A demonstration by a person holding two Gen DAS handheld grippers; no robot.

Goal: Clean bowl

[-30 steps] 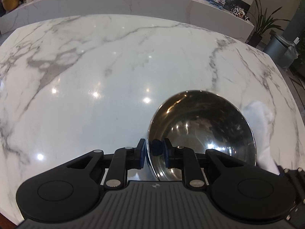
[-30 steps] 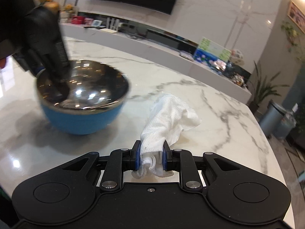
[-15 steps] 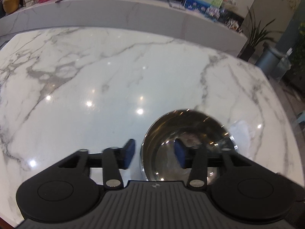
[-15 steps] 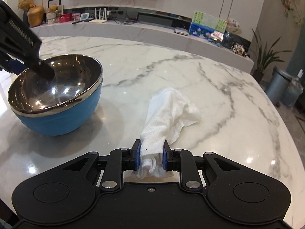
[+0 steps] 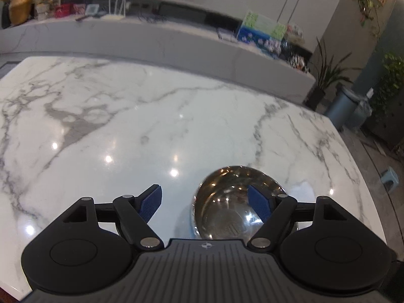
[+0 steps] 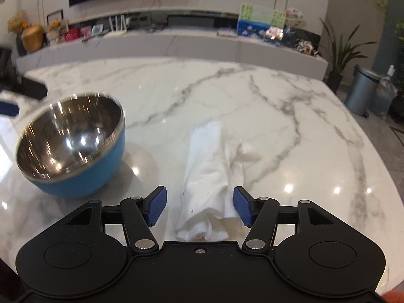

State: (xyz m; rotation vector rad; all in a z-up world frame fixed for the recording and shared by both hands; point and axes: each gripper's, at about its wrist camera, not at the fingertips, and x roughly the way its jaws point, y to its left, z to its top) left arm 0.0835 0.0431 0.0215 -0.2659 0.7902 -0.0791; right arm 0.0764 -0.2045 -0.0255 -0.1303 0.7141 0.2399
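Right wrist view showed the bowl [image 6: 72, 149] tilted on the marble surface [image 6: 277, 116], the white cloth [image 6: 214, 176] lying loose between the right hand-held gripper [image 6: 199, 208], whose jaws had just opened. Only the left wrist view showed the left hand-held gripper [image 5: 209, 203], jaws just spread wide, straddling the bowl's rim without pressing it.

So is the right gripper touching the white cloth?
Apart. In the right wrist view the right gripper has just been opening, and the cloth lies between its fingers with table showing either side.
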